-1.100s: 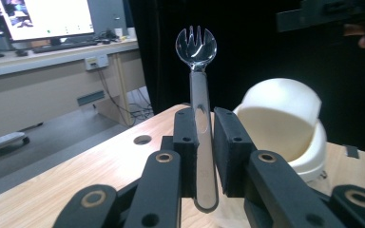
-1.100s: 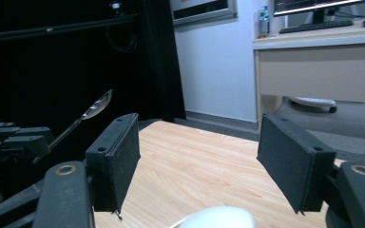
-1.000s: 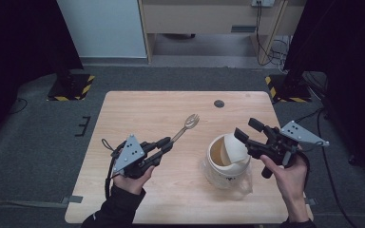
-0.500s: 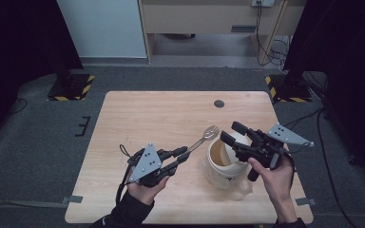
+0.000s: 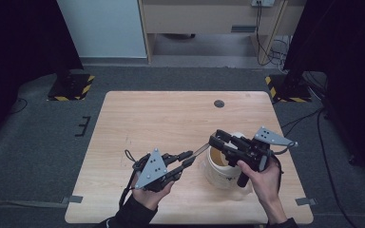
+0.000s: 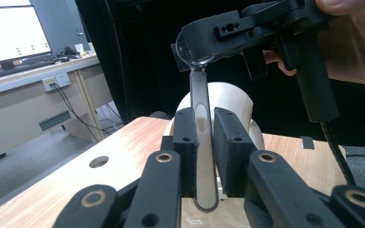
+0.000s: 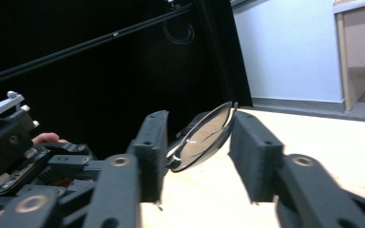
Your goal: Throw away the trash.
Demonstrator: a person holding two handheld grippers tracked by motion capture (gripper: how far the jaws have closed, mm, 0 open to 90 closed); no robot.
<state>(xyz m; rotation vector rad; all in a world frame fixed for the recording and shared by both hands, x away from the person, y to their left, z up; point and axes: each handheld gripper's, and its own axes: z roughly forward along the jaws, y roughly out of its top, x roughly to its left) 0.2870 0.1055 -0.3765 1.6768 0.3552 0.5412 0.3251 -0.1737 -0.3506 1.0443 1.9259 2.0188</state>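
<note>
Slanting up from lower left toward centre right of the high view, the metal spoon (image 5: 200, 150) bridges both tools above the table (image 5: 138, 114). Its handle is clamped tight in the left gripper (image 5: 187, 159), held low on an upturned hand. The right gripper (image 5: 215, 139), angled leftward over the cream mug (image 5: 218, 168), has just been closing; the spoon's bowl sits between its jaws, one edge touching.

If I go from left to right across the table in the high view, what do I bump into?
Left hand-held gripper → spoon → cream mug → right hand-held gripper's grey plate.
</note>
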